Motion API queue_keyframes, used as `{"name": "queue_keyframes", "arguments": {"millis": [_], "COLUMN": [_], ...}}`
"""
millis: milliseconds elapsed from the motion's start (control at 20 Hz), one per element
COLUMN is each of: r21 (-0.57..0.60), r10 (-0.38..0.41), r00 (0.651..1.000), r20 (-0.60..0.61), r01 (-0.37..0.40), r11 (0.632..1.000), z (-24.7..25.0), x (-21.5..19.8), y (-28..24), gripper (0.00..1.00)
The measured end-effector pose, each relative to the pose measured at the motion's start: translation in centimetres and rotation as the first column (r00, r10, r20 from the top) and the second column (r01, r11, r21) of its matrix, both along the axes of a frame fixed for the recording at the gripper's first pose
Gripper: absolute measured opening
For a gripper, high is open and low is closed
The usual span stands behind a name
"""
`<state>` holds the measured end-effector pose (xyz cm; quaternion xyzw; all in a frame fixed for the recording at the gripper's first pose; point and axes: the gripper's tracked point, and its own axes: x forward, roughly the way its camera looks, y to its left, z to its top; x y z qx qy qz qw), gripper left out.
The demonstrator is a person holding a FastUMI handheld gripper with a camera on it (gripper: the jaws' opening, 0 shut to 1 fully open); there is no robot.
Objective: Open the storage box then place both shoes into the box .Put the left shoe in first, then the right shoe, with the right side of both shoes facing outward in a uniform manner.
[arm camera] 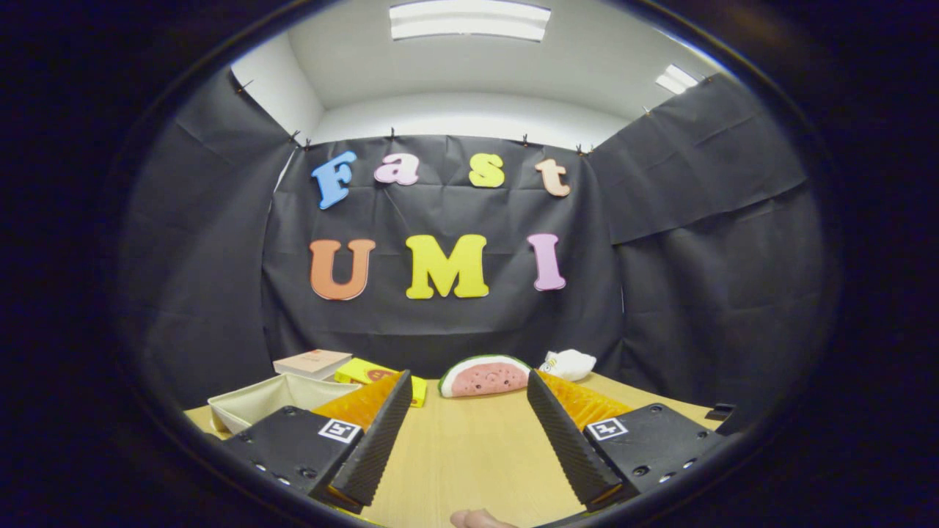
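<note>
My tabletop (469, 455) is the biggest thing in front of me, a pale wood surface that runs bare between my fingers and on toward the dark cloth wall. Next in size is the beige fabric storage box (253, 403), which sits beyond my left finger with its mouth facing up; I see no lid on it, and what lies inside is hidden by its near wall. I cannot make out either shoe from here, so I cannot judge whether they are in the box already or somewhere off to the side, and I will not guess which stage this is.

My tongs (466, 392) are released, the two fingers spread wide and gripping nothing, with only bare wood in the gap.

Smaller things crowd the far edge: a flat closed carton (312, 362) behind the box, a yellow packet (363, 372) just beside it, a plush watermelon slice (484, 378) straight ahead beyond my fingertips, and a small white soft toy (568, 364) to its right.

The risks, as I judge them: the box looks soft-walled, so a finger catching its rim could fold or drag it. Swinging toward it could also sweep the packet or carton. A fingertip (477, 519) shows at the very near edge, close under my fingers, and could be pinched.
</note>
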<state>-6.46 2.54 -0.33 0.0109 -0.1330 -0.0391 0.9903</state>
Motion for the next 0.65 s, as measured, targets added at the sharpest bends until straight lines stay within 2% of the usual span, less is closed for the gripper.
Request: {"name": "queue_keyframes", "arguments": {"millis": [650], "r21": [0.021], "r10": [0.021], "r00": [1.0], "r20": [0.006], "r01": [-0.022], "r11": [1.0], "z": [-0.5], "x": [-0.8], "y": [-1.2], "gripper": [0.96]}}
